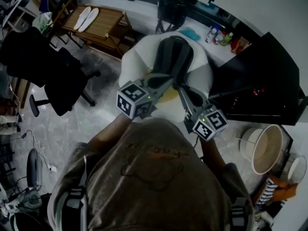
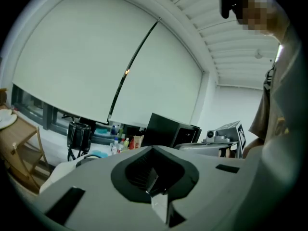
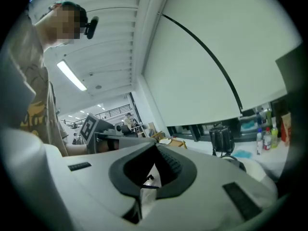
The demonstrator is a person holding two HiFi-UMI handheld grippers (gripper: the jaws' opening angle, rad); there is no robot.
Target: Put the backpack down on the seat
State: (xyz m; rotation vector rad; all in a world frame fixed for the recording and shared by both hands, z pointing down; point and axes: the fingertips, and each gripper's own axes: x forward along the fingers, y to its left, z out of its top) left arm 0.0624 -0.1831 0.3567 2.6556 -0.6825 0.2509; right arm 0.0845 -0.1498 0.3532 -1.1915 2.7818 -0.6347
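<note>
A dark grey backpack [image 1: 172, 57] lies on the white cushioned seat [image 1: 134, 61] just ahead of me in the head view. Both grippers are held close together above the seat's near edge, tilted upward. My left gripper [image 1: 166, 80] is shut, and in the left gripper view [image 2: 153, 182] its jaws meet with nothing between them. To its right, my right gripper [image 1: 183, 89] is shut too, and the right gripper view [image 3: 149, 177] shows no object gripped. Neither gripper touches the backpack. A sliver of the seat [image 3: 262, 170] shows low in the right gripper view.
A black office chair [image 1: 53, 71] stands to the left, with a wooden table [image 1: 98, 25] behind it. A black cabinet [image 1: 262, 81] flanks the seat on the right. A black bag [image 1: 171, 8] and bottles [image 1: 219, 34] sit on the window ledge. A round basket [image 1: 267, 148] is at the lower right.
</note>
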